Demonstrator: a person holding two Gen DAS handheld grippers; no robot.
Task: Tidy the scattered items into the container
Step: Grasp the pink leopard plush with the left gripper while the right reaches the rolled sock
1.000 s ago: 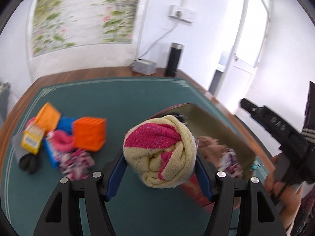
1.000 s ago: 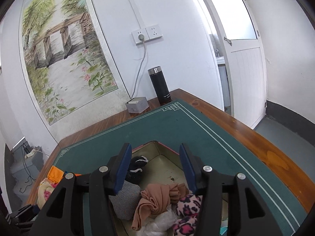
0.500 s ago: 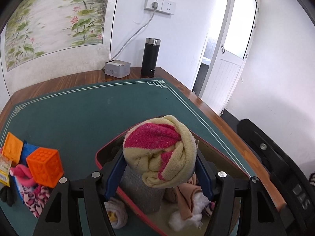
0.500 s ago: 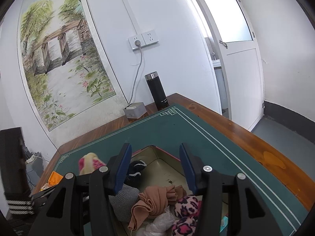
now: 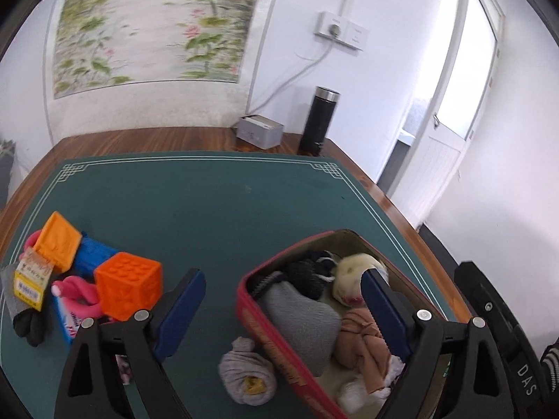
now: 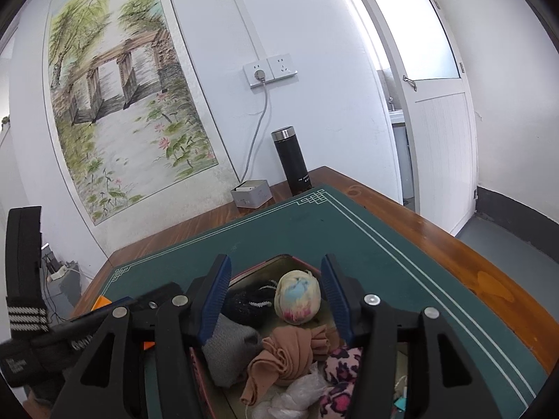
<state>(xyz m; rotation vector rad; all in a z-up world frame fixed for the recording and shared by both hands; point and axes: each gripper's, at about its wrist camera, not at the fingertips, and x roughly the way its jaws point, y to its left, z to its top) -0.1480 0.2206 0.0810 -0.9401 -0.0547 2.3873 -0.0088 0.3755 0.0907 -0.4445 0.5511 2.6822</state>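
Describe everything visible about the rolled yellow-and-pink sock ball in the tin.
The sock ball is a rolled bundle of pale yellow terry-like fabric with pink patches and, in the right wrist view, a light blue smear on top. It sits round and compact inside the red-rimmed tin, toward its far end, free of both claws. It lies against the black knit item on one side and above the tan rolled cloth. The left claw's blue pad partly hides it.

Matt green felt mat, glossy wooden table, soft knitted sock ball
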